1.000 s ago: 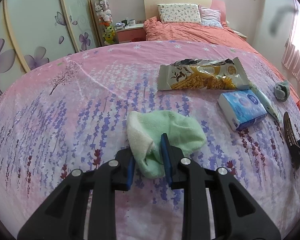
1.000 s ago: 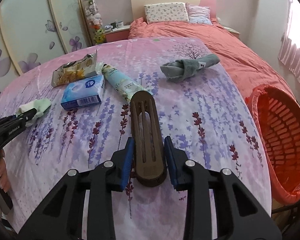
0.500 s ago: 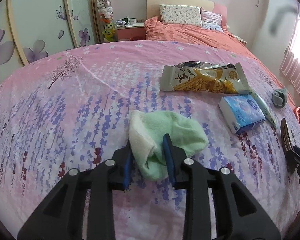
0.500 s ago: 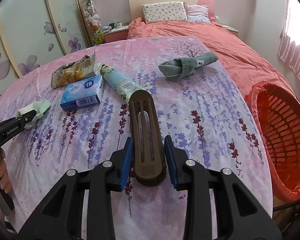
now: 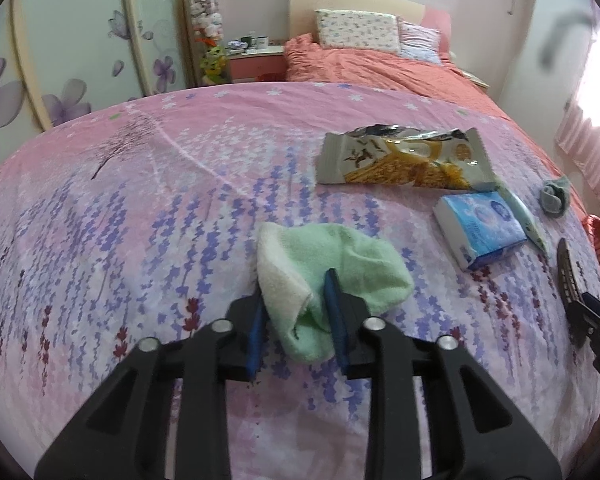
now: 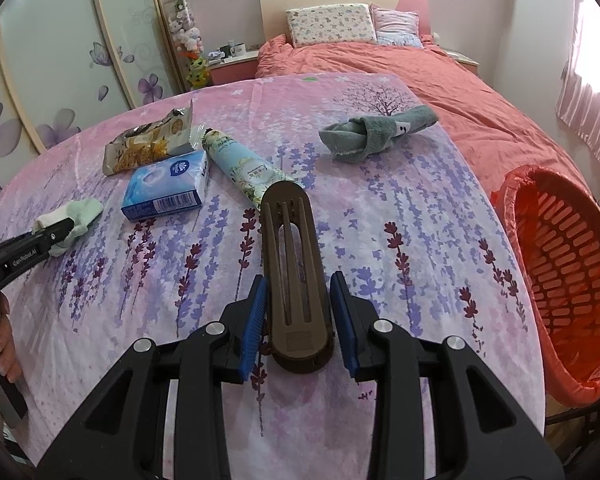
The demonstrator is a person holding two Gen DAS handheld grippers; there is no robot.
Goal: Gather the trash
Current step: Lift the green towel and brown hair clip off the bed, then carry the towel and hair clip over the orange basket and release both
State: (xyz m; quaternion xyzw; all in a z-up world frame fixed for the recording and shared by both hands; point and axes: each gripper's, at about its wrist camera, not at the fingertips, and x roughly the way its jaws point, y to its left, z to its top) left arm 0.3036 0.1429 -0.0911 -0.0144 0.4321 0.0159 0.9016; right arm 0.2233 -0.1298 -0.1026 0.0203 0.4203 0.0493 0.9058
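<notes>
My left gripper (image 5: 296, 284) is closing on a pale green sock (image 5: 360, 264), whose bunched cuff is pinched between the blue pads on the flowered pink cloth (image 5: 140, 220). In the right wrist view the same sock (image 6: 80, 216) sits at the far left in the left gripper (image 6: 58, 236). My right gripper (image 6: 299, 280) is shut on the near end of a long brown slotted piece (image 6: 292, 232) that points away from me. An empty snack wrapper (image 5: 404, 160), a blue tissue pack (image 5: 480, 228) and a flowered tube (image 6: 248, 168) lie between the two grippers.
A red basket (image 6: 572, 280) lined with a red bag stands off the cloth's right edge. A rolled grey sock (image 6: 376, 132) lies at the far side. A person's hand (image 6: 0, 340) holds the left gripper's handle. Behind are a bed and wardrobe doors.
The left gripper's pads have drawn closer together on the green sock, squeezing its cuff. The right gripper and the brown piece have stayed where they were.
</notes>
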